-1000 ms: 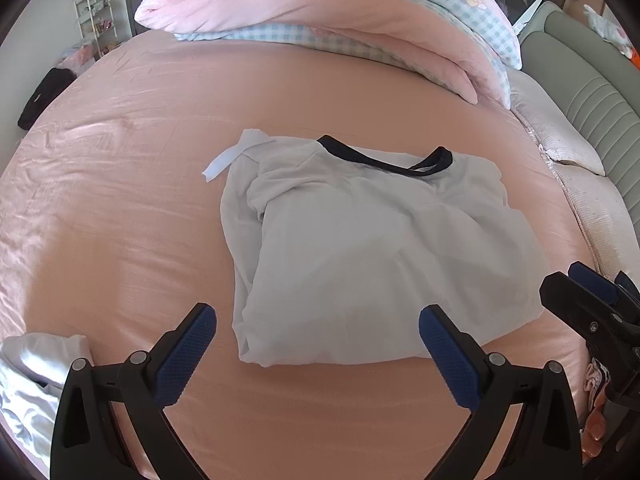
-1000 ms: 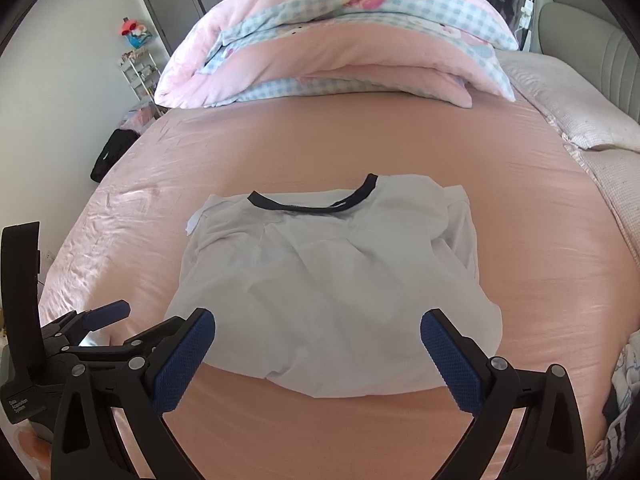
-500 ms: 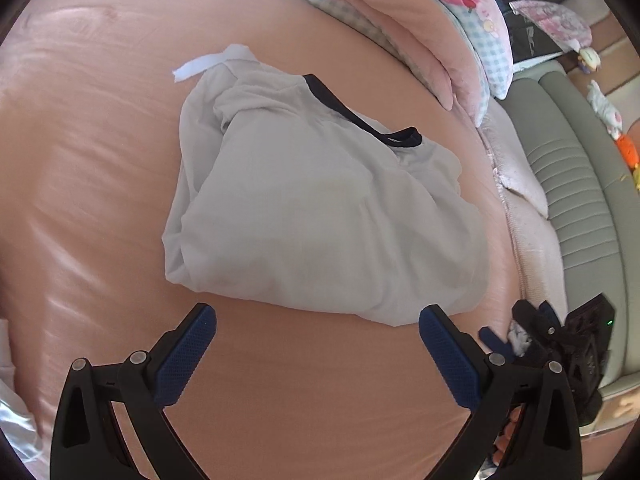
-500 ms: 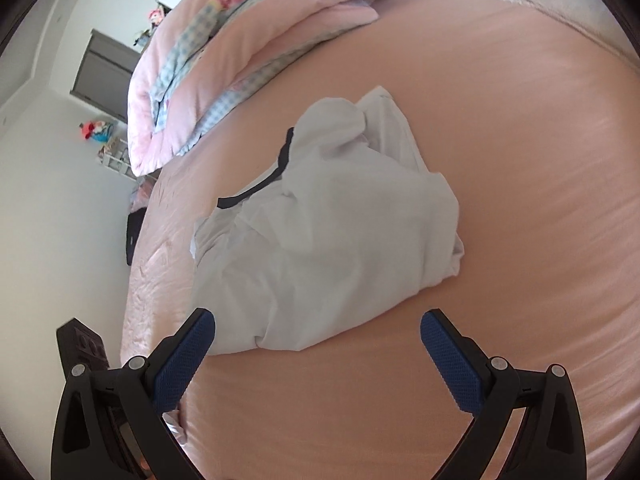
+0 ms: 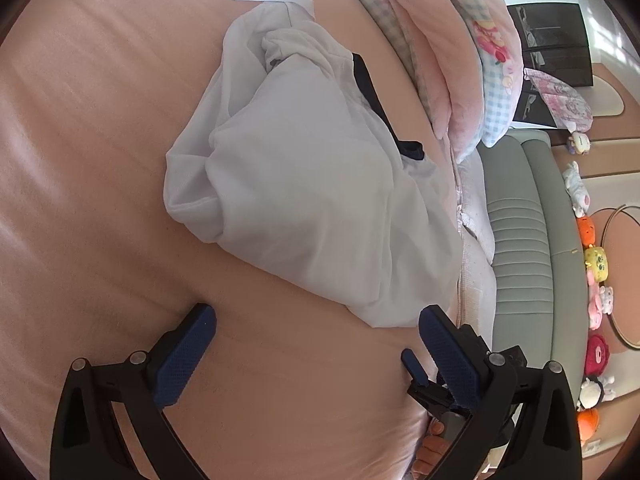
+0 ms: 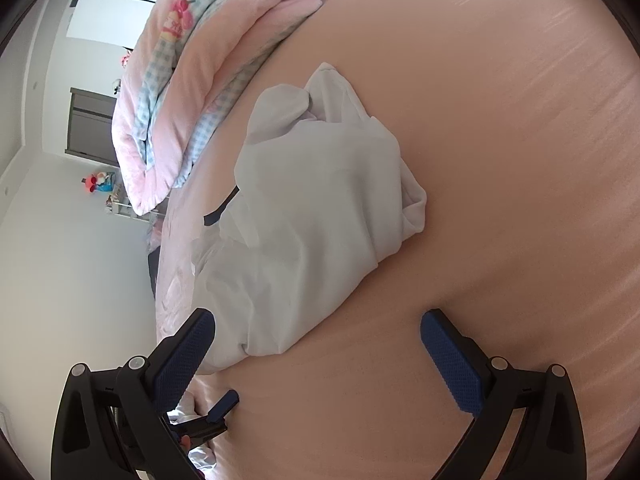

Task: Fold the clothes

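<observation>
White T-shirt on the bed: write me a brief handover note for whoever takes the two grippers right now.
Left gripper: open, empty, low over the pink sheet just short of the shirt's near edge.
Right gripper: open, empty, near the same edge.
White T-shirt: lies on the sheet, sides folded in, dark collar at the far end.
Left to do: grip the near edge, fold it toward the collar.

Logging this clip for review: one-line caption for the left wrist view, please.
Open left gripper hovers over a pink bedsheet, just short of a partly folded white T-shirt with a dark collar.
</observation>
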Motion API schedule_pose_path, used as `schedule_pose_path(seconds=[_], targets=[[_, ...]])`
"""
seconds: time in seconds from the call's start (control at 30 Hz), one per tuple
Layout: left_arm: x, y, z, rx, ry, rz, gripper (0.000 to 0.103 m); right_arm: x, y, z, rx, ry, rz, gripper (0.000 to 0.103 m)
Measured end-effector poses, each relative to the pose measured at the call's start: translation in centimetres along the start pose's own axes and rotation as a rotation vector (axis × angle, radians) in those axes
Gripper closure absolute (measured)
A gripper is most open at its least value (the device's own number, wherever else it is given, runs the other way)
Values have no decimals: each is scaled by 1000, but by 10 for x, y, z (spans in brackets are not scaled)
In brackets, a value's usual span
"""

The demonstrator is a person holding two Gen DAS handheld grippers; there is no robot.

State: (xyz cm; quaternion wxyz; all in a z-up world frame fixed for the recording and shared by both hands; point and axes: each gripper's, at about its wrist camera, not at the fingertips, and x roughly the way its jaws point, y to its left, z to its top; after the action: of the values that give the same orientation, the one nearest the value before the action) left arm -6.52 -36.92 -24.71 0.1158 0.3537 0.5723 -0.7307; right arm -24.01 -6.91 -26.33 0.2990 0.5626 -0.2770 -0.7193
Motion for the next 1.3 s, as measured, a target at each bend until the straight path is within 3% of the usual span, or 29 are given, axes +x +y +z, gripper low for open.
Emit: schedule_pose_path(seconds=[0.17,0.4,0.6,0.8,0.93,1.07,1.3], targets=[[2,3,9,-16,-22,-38,0,9,5,8,-34,-8,4,0],[6,5,26,-42,-42,-83,0,16,0,27,11,-9,71,0],[15,-5,41,8,-45,-65,0,23,-1,41,56,-7,81,0],[24,-11,54,-10,-34,-47,0,31,8,52,18,11,53,0],[29,-14,60,-8,-16,-29,0,35,3,63,59,34,73,0],[25,-2,59,-65,-26,-97,0,36,-9,66,120,34,120,0],[24,9,68,-130,47,-160,0,36,-8,65,126,44,52,8]])
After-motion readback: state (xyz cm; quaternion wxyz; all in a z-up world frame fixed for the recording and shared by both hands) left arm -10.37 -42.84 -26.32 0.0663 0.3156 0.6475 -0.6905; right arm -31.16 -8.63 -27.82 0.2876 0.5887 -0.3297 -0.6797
